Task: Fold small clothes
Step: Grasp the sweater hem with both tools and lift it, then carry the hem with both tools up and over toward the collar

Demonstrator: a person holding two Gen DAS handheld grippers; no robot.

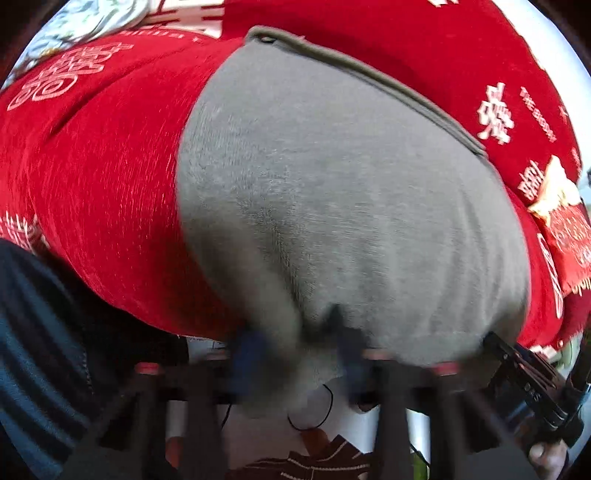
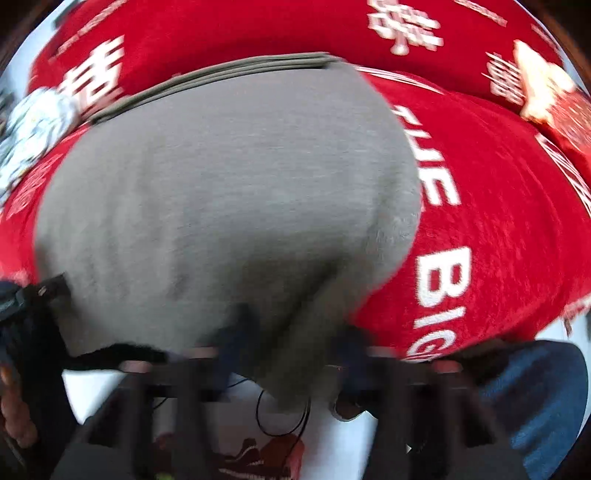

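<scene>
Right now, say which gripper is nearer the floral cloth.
Left. The left gripper holds the grey garment on the floral cloth side; the right gripper holds the far end.

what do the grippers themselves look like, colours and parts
Both are blurred. The left gripper and right gripper each show dark blue fingers on a black frame with reddish-pink tabs. Thin black cables hang below.

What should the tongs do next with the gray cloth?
Probably lift the near edge and carry it toward the far hem. Both the left tongs and right tongs appear to pinch the gray cloth, spread on the red blanket.
</scene>
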